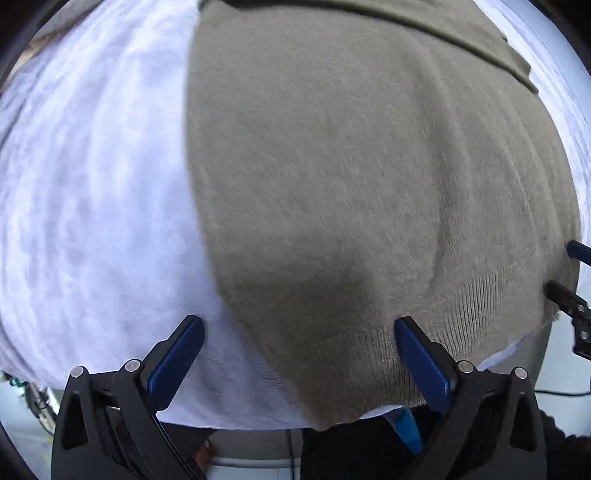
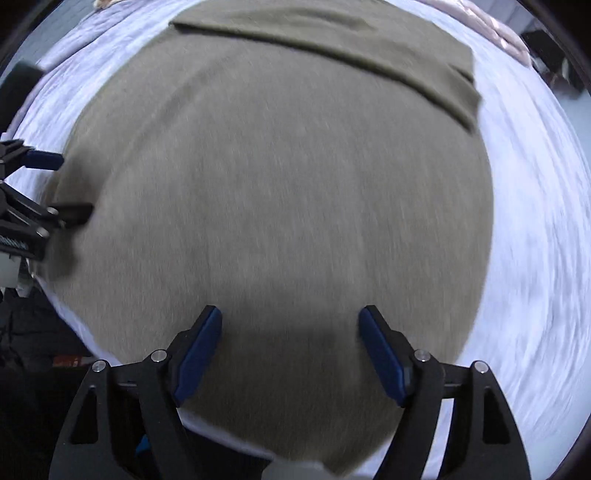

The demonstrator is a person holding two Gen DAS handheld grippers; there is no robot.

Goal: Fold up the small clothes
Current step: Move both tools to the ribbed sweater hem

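Both tongs stood apart and empty: the left tongs (image 1: pixel 299 328) straddled the ribbed hem corner of the olive garment (image 1: pixel 332 166) at 6 o'clock, the right tongs (image 2: pixel 290 319) over its near edge. The garment lay flat on the white-sheeted bed (image 1: pixel 92 184), a fold toward 12 o'clock. Best to pinch both hem corners evenly before lifting.

garment (image 2: pixel 280 192) — matt olive knit, ribbed hem | bedsheet (image 1: pixel 92 206) — soft white cloth

I am in what looks like a home bedroom, working over a bed spread with a pale, mottled white sheet (image 1: pixel 92 184) with pinkish bedding (image 2: pixel 495 29) bunched at its far edge.
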